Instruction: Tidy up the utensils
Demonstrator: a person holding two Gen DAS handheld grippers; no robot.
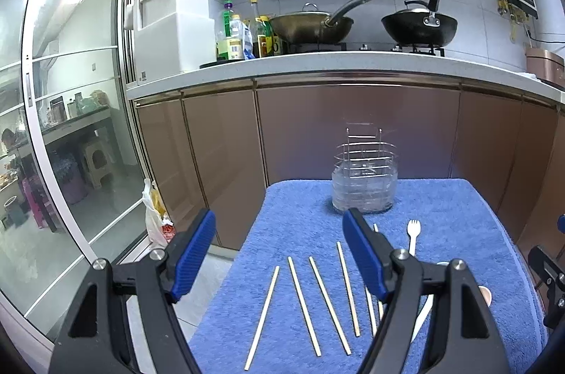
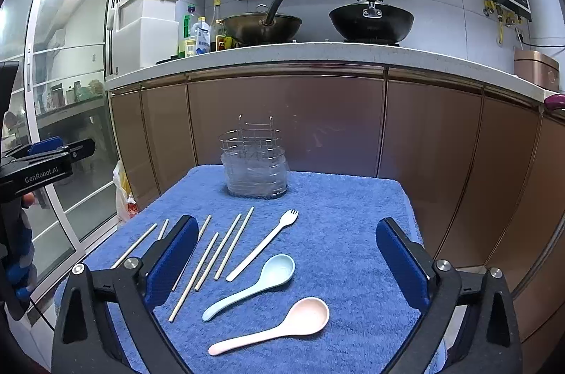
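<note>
Several wooden chopsticks (image 1: 300, 303) lie side by side on a blue towel (image 1: 459, 233). My left gripper (image 1: 279, 215) hovers open above them, nothing between its blue pads. A wire utensil holder (image 1: 365, 176) stands at the towel's far edge. In the right wrist view the chopsticks (image 2: 212, 257) lie left of a white fork (image 2: 265, 243), a light blue spoon (image 2: 268, 278) and a pink spoon (image 2: 293, 321). My right gripper (image 2: 286, 222) is open wide over the spoons, touching none. The holder (image 2: 254, 162) looks empty.
Brown cabinet doors (image 2: 282, 120) rise just behind the towel-covered table, under a counter with two woks (image 2: 370, 21) and bottles (image 2: 201, 35). A glass sliding door (image 1: 70, 127) is on the left. A plastic bag (image 1: 155, 215) sits on the floor beside the table.
</note>
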